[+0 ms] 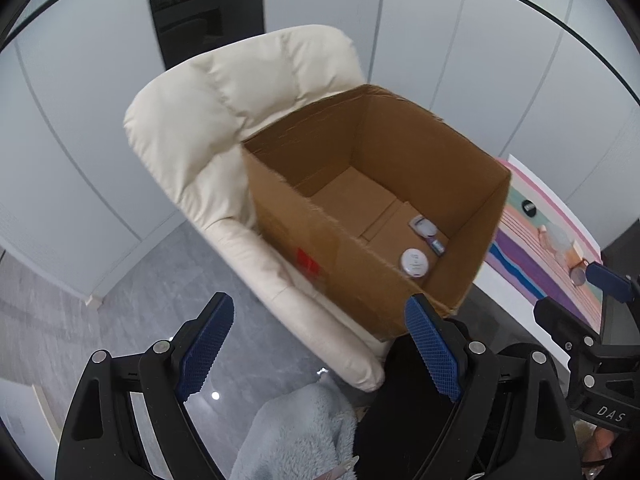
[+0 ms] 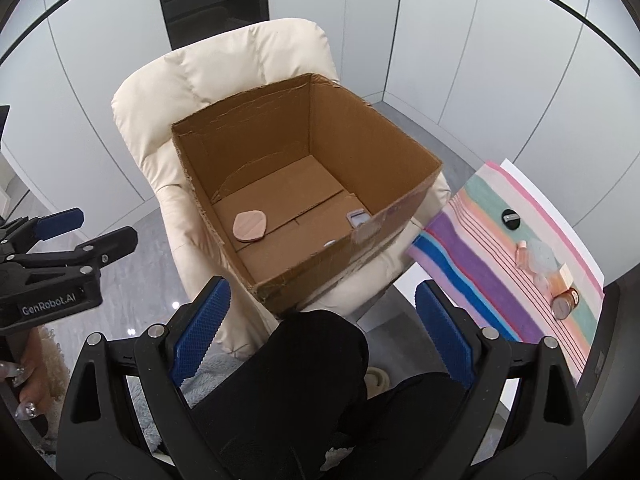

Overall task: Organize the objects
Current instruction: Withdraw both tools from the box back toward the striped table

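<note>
Box (image 2: 384, 184) holds pink pad (image 2: 249, 225), seen right view only; both tongs (image 1: 320, 344) (image 2: 324, 332) released.

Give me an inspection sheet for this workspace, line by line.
Surface: striped cloth over a white table, right of the armchair.
Job's things: open box on the armchair holds a pink pad, a white round lid and small packets; bottles and a black cap wait on the cloth.
Clutter: grey fleece below.
Grippers: left gripper and right gripper both open, empty.
Cables: nothing seen.
Surroundings: white wall panels, grey floor.
</note>
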Available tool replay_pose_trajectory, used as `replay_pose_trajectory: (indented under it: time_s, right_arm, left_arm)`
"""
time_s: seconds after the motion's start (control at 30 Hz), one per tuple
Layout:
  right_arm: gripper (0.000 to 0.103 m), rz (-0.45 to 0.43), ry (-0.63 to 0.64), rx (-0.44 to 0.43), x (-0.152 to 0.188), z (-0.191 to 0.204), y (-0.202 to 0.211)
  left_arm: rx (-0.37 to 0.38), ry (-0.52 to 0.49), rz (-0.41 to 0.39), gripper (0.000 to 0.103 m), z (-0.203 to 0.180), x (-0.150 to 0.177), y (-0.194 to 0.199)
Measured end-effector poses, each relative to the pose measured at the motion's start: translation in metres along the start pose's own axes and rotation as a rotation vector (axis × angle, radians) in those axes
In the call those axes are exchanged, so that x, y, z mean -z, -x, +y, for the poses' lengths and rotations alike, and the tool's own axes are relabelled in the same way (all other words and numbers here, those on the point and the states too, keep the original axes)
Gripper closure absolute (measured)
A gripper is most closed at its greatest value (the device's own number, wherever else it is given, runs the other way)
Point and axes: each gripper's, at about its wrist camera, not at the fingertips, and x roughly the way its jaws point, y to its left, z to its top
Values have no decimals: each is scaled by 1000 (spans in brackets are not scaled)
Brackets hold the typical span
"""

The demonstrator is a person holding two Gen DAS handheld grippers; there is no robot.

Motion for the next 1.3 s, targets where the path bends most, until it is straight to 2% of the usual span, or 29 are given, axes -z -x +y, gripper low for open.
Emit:
replay_pose_trajectory:
  time_s: [0.3,0.6,1.1,1.3]
  right_arm:
    - [8,-13,-80,61,9,-38,10]
    - [8,-7,-231,153,38,-110,27]
    - [8,5,-525,322,134,-235,70]
    - [8,16,-608,369,167,-266,82]
  left_arm:
    - [54,-78,6,14,-43,-10,-12]
    - [129,-220,13,14,-123,-14,-21]
    - [247,-498,26,14,-268,5,-25]
    - [290,-536,103,14,-305,11,-37]
